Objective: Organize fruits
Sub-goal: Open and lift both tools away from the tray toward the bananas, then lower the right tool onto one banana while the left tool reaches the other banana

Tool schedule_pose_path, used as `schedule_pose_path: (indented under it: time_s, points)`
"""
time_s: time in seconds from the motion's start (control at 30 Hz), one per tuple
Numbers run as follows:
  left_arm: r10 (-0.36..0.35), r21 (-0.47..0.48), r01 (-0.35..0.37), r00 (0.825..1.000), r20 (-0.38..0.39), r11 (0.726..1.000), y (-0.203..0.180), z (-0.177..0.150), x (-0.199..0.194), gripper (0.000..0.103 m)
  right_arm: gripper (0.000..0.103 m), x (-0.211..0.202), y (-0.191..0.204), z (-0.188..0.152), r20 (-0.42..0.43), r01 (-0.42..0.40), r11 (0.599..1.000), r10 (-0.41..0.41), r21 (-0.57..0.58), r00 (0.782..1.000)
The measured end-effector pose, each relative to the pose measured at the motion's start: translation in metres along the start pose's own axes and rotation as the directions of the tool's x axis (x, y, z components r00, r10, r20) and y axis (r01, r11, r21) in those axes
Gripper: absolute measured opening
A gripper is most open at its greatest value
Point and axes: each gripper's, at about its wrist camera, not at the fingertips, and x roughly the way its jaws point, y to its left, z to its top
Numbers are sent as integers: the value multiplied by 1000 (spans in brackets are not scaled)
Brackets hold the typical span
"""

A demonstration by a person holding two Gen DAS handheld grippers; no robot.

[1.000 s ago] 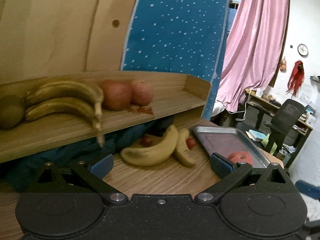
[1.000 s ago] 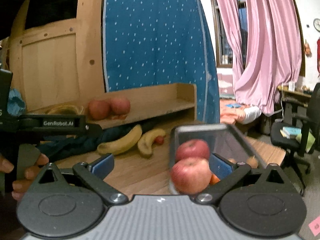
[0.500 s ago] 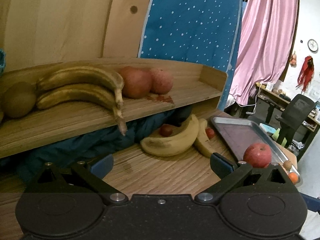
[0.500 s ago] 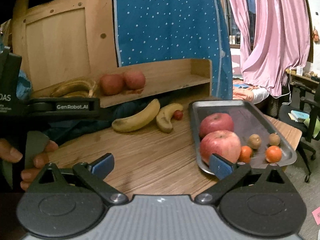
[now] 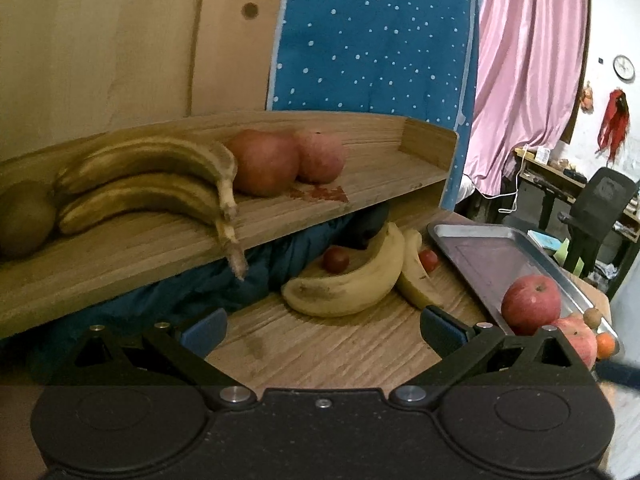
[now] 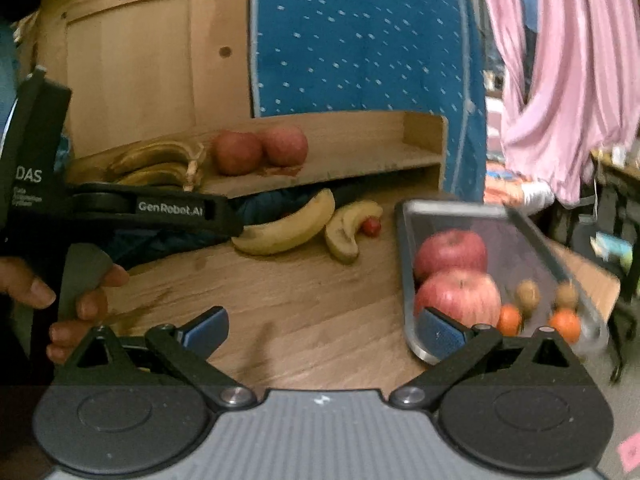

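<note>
Two yellow bananas (image 5: 352, 284) (image 6: 288, 232) lie on the wooden table with small red fruits (image 5: 335, 259) beside them. On the wooden shelf (image 5: 380, 184) rest two brown bananas (image 5: 152, 184), two apples (image 5: 264, 162) and a kiwi (image 5: 20, 220). A metal tray (image 6: 520, 232) at the right holds two apples (image 6: 456, 296), kiwis and small oranges (image 6: 564, 322). My left gripper (image 5: 322, 328) is open, empty, just short of the yellow bananas. My right gripper (image 6: 322, 328) is open and empty, its right finger over the tray's near corner. The left gripper body (image 6: 152, 208) shows in the right wrist view.
A dark blue cloth (image 5: 224, 280) is bunched under the shelf. A blue dotted panel (image 5: 372, 40) and wooden board stand behind it. Pink curtains (image 5: 528, 72), a desk and an office chair (image 5: 600, 204) are at the far right. A hand (image 6: 76, 300) holds the left gripper.
The left gripper has shifted left and drawn back a little, so the shelf fruit and tray apples show more. The right gripper has pulled back and swung left from the tray.
</note>
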Motion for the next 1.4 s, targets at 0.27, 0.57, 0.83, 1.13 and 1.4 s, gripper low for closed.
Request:
schedule_pose_path:
  time_s: [0.27, 0.57, 0.83, 1.13, 1.4]
  points:
    - [-12, 90, 11, 1000, 6, 996, -11, 5, 23, 102, 103, 28, -14, 25, 11, -55, 962, 60, -267, 998]
    - [10, 189, -3, 999, -39, 982, -23, 6, 59, 102, 102, 86, -31, 45, -84, -123, 917, 98, -379, 992]
    - [18, 266, -7, 999, -41, 964, -23, 4, 69, 102, 87, 130, -43, 67, -177, -200, 906, 142, -374, 974]
    - [42, 407, -30, 999, -20, 913, -37, 10, 79, 97, 74, 164, -50, 89, -297, -286, 908, 194, -307, 935]
    - [17, 466, 1, 999, -34, 885, -44, 12, 93, 87, 61, 186, -42, 97, -391, -299, 905, 168, -304, 905]
